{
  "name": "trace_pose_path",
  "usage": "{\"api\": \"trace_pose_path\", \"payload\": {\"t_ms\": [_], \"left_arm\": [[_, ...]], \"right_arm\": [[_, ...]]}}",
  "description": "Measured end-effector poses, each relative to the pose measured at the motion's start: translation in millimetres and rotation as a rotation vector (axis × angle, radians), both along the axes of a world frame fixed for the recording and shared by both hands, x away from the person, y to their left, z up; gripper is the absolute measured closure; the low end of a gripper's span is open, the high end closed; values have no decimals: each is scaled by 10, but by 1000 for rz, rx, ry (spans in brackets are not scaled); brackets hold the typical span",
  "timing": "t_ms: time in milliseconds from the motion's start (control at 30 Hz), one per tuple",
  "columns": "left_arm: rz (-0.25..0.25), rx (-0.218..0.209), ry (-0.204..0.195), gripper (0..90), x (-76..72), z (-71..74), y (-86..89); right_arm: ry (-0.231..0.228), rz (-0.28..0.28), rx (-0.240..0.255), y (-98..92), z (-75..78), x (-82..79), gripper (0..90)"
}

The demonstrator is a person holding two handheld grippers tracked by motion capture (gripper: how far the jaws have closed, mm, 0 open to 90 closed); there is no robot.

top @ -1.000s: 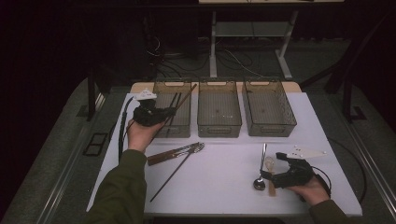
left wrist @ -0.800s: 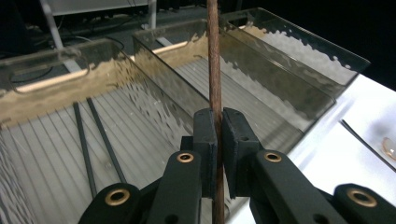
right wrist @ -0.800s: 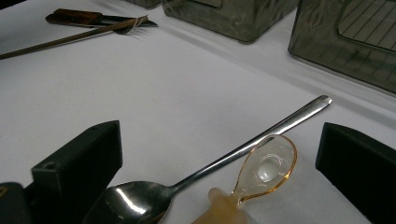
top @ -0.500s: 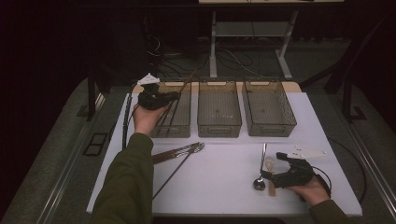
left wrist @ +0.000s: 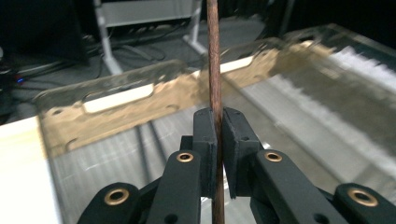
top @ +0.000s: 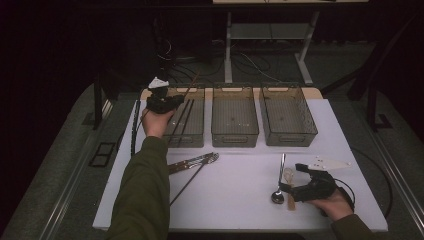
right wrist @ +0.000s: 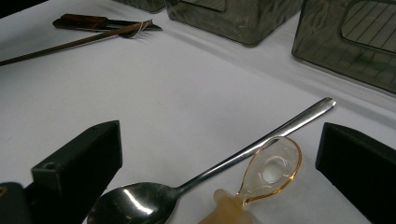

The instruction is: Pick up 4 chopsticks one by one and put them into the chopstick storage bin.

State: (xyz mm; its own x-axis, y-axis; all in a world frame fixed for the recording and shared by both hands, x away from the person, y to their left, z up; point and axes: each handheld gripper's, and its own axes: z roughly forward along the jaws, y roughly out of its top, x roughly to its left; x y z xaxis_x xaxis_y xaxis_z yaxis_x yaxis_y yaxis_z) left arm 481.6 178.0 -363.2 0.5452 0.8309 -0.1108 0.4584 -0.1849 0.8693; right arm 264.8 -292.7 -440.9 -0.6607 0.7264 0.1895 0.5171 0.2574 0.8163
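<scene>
Change: the left gripper (top: pixel 165 101) has been travelling away from the person since the earlier frames, from the near end of the left bin (top: pixel 187 116) up to its far left corner, carrying a chopstick (left wrist: pixel 215 70) with it; the right gripper (top: pixel 300 186) is staying put.
Left gripper: its jaws are clamping together on the brown chopstick, which is passing upright between the pads in the left gripper view.
Chopstick: it is hanging over the left bin, where other dark sticks (top: pixel 184 112) are already lying lengthwise.
Right gripper: its jaws are standing wide apart, resting low on the white table (top: pixel 240 190), holding nothing.
Between those jaws: a metal spoon (right wrist: pixel 196 179) and an amber plastic spoon (right wrist: pixel 266 175) are lying side by side, touching.
Remaining: a fork (top: pixel 195 161) and one long chopstick (top: pixel 190 183) are lying below the left bin.
Other bins: the middle bin (top: pixel 234 116) and right bin (top: pixel 287 115) are sitting beside it.
</scene>
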Motion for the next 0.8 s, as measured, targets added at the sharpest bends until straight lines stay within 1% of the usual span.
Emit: {"api": "trace_pose_path", "payload": {"t_ms": [100,167,300,367,400,467,533,567,633,800], "left_arm": [[22,4,23,841,18,-54,18],[35,11,47,841,26,-86,23],[65,25,74,834,19,-165,34],[70,34,89,825,19,-195,42],[85,45,94,794,23,-207,39],[107,62,94,659,25,-200,37],[119,64,92,581,23,-189,42],[119,59,90,556,22,-186,45],[108,35,90,502,16,-179,46],[54,31,95,413,-35,-135,16]], "right_arm": [[-2,0,1,-1,2,0,2],[-2,-3,3,-3,3,2,2],[0,-1,1,2,2,-4,2],[-1,-1,2,1,3,-6,2],[-1,0,2,1,3,-6,2],[-1,0,2,0,3,-7,2],[-2,0,2,0,2,-6,2],[0,-1,2,1,2,-5,3],[-1,0,2,2,2,-5,2],[0,-1,-1,7,0,-3,2]]}}
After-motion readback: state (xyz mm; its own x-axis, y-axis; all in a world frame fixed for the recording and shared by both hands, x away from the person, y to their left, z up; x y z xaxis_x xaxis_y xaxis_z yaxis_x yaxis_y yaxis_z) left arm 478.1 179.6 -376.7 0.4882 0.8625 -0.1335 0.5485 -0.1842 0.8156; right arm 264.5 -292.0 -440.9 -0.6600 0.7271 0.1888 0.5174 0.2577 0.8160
